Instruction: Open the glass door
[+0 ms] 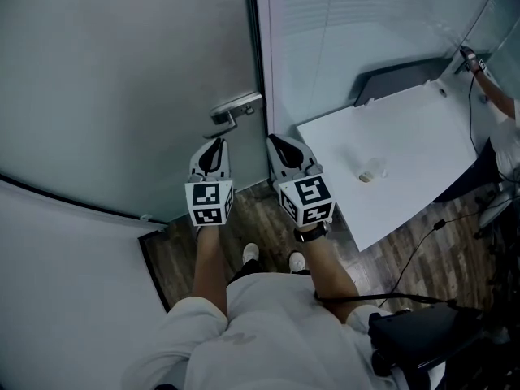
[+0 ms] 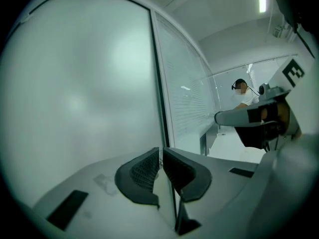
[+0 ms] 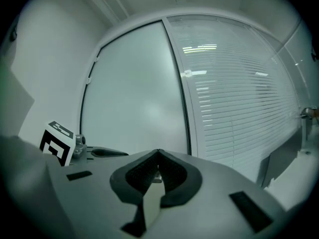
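A frosted glass door [image 1: 138, 80] fills the left of the head view, and its metal lever handle [image 1: 236, 109] sits by the dark door edge. My left gripper [image 1: 214, 145] is shut and empty, just below and left of the handle, apart from it. My right gripper [image 1: 276, 143] is shut and empty too, right of the handle, in front of the door frame. In the left gripper view the shut gripper [image 2: 160, 151] faces the frosted door [image 2: 75, 93]. In the right gripper view the shut gripper [image 3: 158, 154] faces the door [image 3: 134, 98], and the left gripper's marker cube [image 3: 57, 142] shows at lower left.
A white table [image 1: 406, 149] stands to the right behind a glass wall with blinds [image 3: 239, 98]. A small object [image 1: 371, 171] lies on it. Another person [image 2: 242, 94] is at its far end. Cables [image 1: 422, 246] run over the wooden floor [image 1: 244, 226].
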